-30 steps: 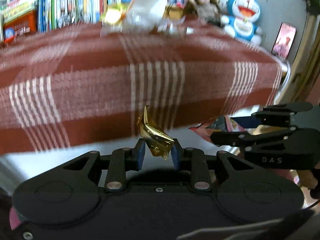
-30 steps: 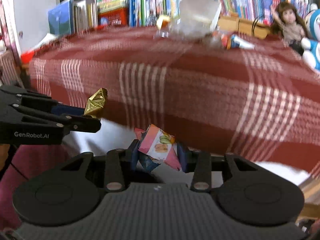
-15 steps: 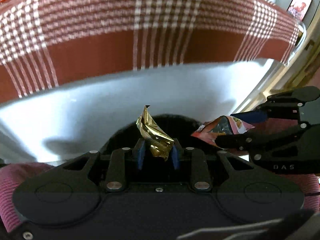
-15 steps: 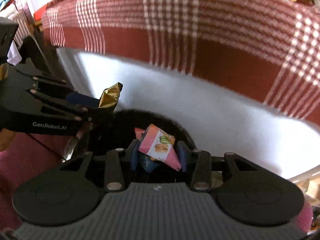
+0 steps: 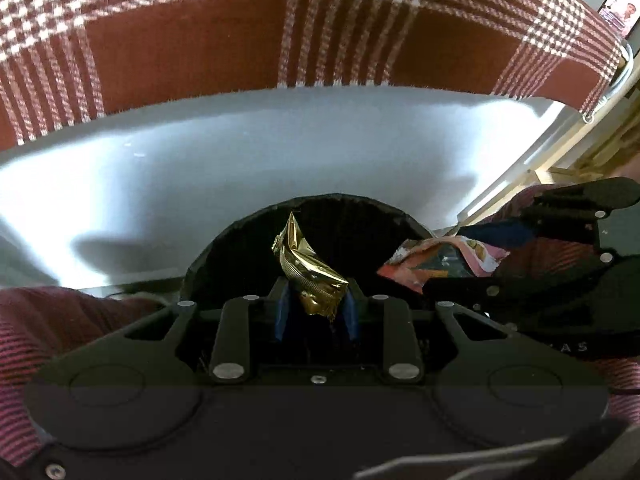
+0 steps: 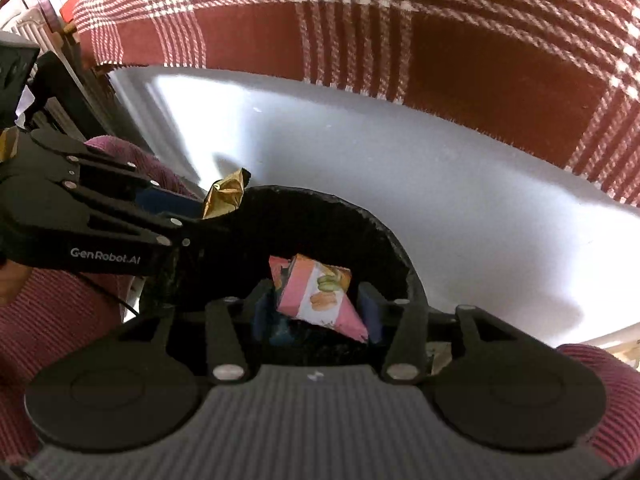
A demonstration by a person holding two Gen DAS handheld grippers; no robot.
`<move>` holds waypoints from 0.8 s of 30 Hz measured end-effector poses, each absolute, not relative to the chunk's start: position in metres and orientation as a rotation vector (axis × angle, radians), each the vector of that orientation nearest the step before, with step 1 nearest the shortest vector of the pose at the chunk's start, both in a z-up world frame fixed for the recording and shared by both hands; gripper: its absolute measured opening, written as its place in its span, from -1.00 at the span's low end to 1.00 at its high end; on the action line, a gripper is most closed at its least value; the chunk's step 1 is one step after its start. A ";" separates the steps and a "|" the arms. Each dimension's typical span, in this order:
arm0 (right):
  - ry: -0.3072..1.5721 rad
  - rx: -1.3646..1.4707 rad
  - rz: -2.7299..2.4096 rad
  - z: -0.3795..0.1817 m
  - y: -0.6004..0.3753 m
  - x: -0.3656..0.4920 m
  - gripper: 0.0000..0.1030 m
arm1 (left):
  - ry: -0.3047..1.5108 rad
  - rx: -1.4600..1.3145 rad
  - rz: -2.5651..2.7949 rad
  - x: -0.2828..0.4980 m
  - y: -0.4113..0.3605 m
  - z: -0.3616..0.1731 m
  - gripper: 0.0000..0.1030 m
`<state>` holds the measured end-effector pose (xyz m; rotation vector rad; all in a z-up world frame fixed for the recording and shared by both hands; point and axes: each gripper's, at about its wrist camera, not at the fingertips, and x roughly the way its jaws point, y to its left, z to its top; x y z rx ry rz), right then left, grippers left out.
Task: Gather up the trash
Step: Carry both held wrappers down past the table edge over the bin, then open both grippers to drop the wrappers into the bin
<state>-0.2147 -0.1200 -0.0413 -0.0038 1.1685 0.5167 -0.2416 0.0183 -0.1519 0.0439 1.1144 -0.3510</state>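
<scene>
Trash sits in both grippers above the dark mouth of a black bin [image 5: 240, 240]. The gold foil wrapper [image 5: 308, 268] stands crumpled and upright, pinched between the blue pads of the left gripper [image 5: 316, 312], whose jaws stand narrow on it. The pink snack packet [image 6: 316, 296], printed with macarons, lies tilted between the fingers of the right gripper [image 6: 320, 316]; its jaws have just been opening, they now stand fairly wide, and whether the pads touch the packet cannot be told. Both grippers point steeply down, side by side, over the bin's near rim. Beyond the bin runs a white table edge [image 5: 280, 140], draped above with a red-and-white plaid cloth [image 5: 200, 40]. Dark red ribbed fabric [image 6: 60, 320] shows at either side
</scene>
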 end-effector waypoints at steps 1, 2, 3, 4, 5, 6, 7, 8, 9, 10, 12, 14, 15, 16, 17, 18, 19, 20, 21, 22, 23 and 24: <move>1.173 0.001 0.519 -0.042 -0.120 -0.214 0.29 | 1.117 0.042 -0.350 -0.241 0.019 -0.153 -0.49; 1.177 0.007 0.521 -0.041 -0.120 -0.214 0.33 | 1.119 0.042 -0.347 -0.241 0.019 -0.153 -0.44; 1.179 0.011 0.519 -0.042 -0.120 -0.213 0.39 | 1.122 0.043 -0.345 -0.240 0.020 -0.154 -0.38; 1.181 0.015 0.517 -0.042 -0.119 -0.212 0.42 | 1.123 0.042 -0.344 -0.242 0.022 -0.154 -0.23; 1.181 0.023 0.516 -0.042 -0.120 -0.212 0.46 | 1.124 0.040 -0.341 -0.242 0.022 -0.153 -0.16; 1.180 0.031 0.517 -0.042 -0.121 -0.212 0.48 | 1.123 0.039 -0.338 -0.242 0.022 -0.153 -0.15; 1.179 0.039 0.516 -0.041 -0.123 -0.211 0.50 | 1.125 0.037 -0.335 -0.241 0.023 -0.152 -0.09; 1.176 0.047 0.512 -0.040 -0.125 -0.211 0.53 | 1.129 0.035 -0.331 -0.241 0.023 -0.152 -0.02; 1.173 0.054 0.510 -0.040 -0.126 -0.210 0.55 | 1.133 0.031 -0.325 -0.240 0.023 -0.153 0.01; 1.170 0.061 0.508 -0.039 -0.127 -0.210 0.56 | 1.135 0.028 -0.318 -0.240 0.024 -0.152 0.08; 1.160 0.075 0.499 -0.037 -0.131 -0.208 0.59 | 1.136 0.019 -0.306 -0.238 0.025 -0.152 0.16; 1.145 0.077 0.487 -0.034 -0.135 -0.207 0.60 | 1.132 0.011 -0.298 -0.238 0.027 -0.150 0.26; 1.135 0.077 0.483 -0.032 -0.136 -0.206 0.61 | 1.127 0.009 -0.293 -0.237 0.028 -0.149 0.28; 1.123 0.077 0.477 -0.029 -0.138 -0.205 0.62 | 1.122 0.008 -0.286 -0.236 0.029 -0.147 0.37; 1.113 0.078 0.472 -0.027 -0.140 -0.204 0.64 | 1.116 0.007 -0.279 -0.236 0.030 -0.144 0.50; 1.099 0.080 0.466 -0.023 -0.142 -0.202 0.64 | 1.108 0.006 -0.272 -0.235 0.031 -0.140 0.54; 1.086 0.082 0.462 -0.020 -0.144 -0.200 0.65 | 1.097 0.002 -0.269 -0.234 0.033 -0.136 0.58; 1.072 0.085 0.455 -0.016 -0.147 -0.197 0.65 | 1.083 -0.002 -0.269 -0.232 0.034 -0.131 0.59; 1.054 0.089 0.446 -0.012 -0.150 -0.194 0.66 | 1.070 -0.007 -0.271 -0.230 0.035 -0.125 0.60; 1.040 0.094 0.438 -0.007 -0.152 -0.191 0.67 | 1.058 -0.013 -0.271 -0.228 0.037 -0.120 0.61; 1.022 0.101 0.429 -0.001 -0.156 -0.187 0.67 | 1.044 -0.021 -0.270 -0.225 0.039 -0.114 0.63; 1.003 0.105 0.423 0.005 -0.158 -0.183 0.67 | 1.026 -0.033 -0.270 -0.222 0.041 -0.106 0.64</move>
